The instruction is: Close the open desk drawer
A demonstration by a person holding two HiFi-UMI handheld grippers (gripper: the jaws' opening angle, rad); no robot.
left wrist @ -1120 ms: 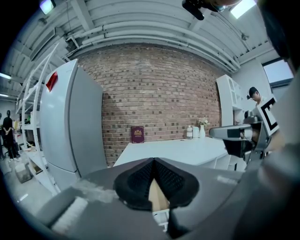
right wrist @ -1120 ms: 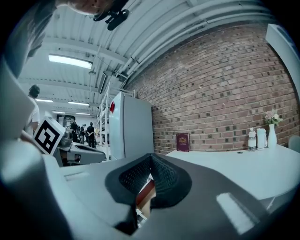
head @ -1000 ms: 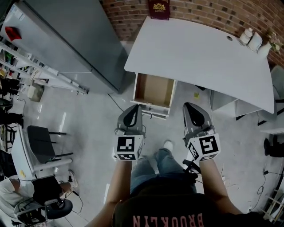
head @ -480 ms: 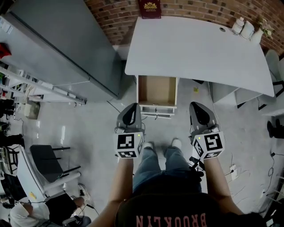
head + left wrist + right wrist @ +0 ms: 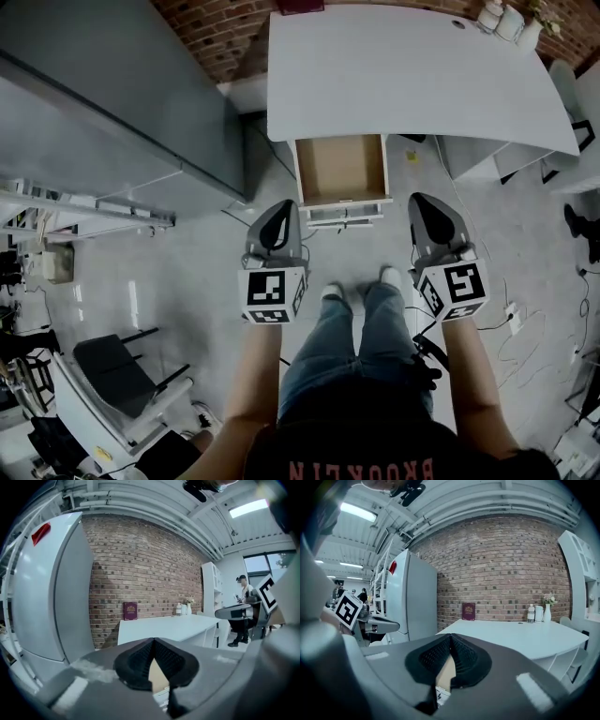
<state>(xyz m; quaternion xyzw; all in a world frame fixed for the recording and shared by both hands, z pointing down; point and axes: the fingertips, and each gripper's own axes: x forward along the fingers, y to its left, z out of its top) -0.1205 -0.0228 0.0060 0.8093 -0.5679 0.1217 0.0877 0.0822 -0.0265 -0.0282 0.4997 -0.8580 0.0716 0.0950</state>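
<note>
Nothing is done yet: the drawer (image 5: 342,169) stands pulled out under the near left edge of the desk (image 5: 403,75), and your left gripper (image 5: 282,208) and right gripper (image 5: 425,201), both clamped shut and empty, flank its front without touching.

Left gripper (image 5: 283,208), right gripper (image 5: 425,201) nearer drawer (image 5: 345,212), seemingly lower, desk (image 5: 403,75) higher in frame

Shut hand-held gripper (image 5: 153,645) facing desk (image 5: 164,625)
</note>
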